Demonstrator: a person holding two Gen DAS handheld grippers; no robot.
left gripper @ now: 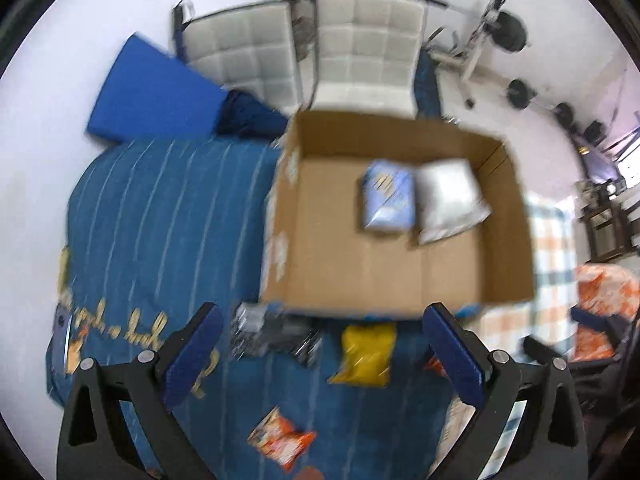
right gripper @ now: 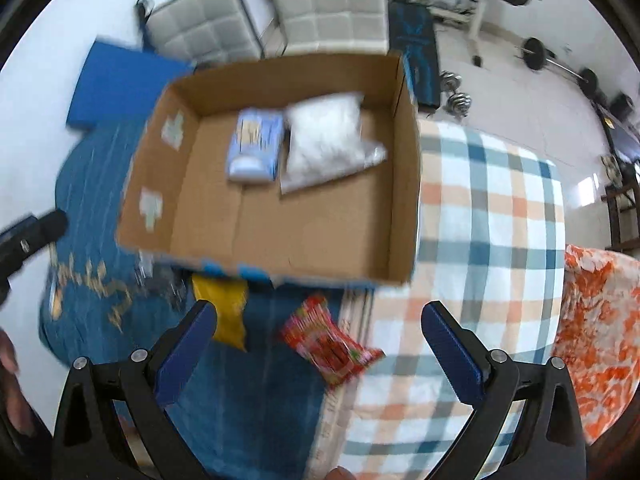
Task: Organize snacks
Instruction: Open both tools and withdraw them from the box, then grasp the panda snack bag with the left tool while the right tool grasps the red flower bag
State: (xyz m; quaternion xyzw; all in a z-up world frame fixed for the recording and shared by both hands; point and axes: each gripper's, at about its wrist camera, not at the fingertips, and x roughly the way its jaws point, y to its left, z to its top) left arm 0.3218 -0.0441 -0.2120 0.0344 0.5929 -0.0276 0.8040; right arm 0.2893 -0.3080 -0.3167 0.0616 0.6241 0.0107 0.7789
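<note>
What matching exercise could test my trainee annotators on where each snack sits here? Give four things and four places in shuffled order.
Things:
1. light blue packet
2. yellow bag
3. red packet
4. right gripper

Places or states:
A. on the bed, straddling the edge of the blue blanket and the plaid blanket
B. open, holding nothing
C. inside the cardboard box, beside the clear white bag
D. on the blue blanket, just outside the box's near wall

Pairs: 1-C, 2-D, 3-A, 4-B
</note>
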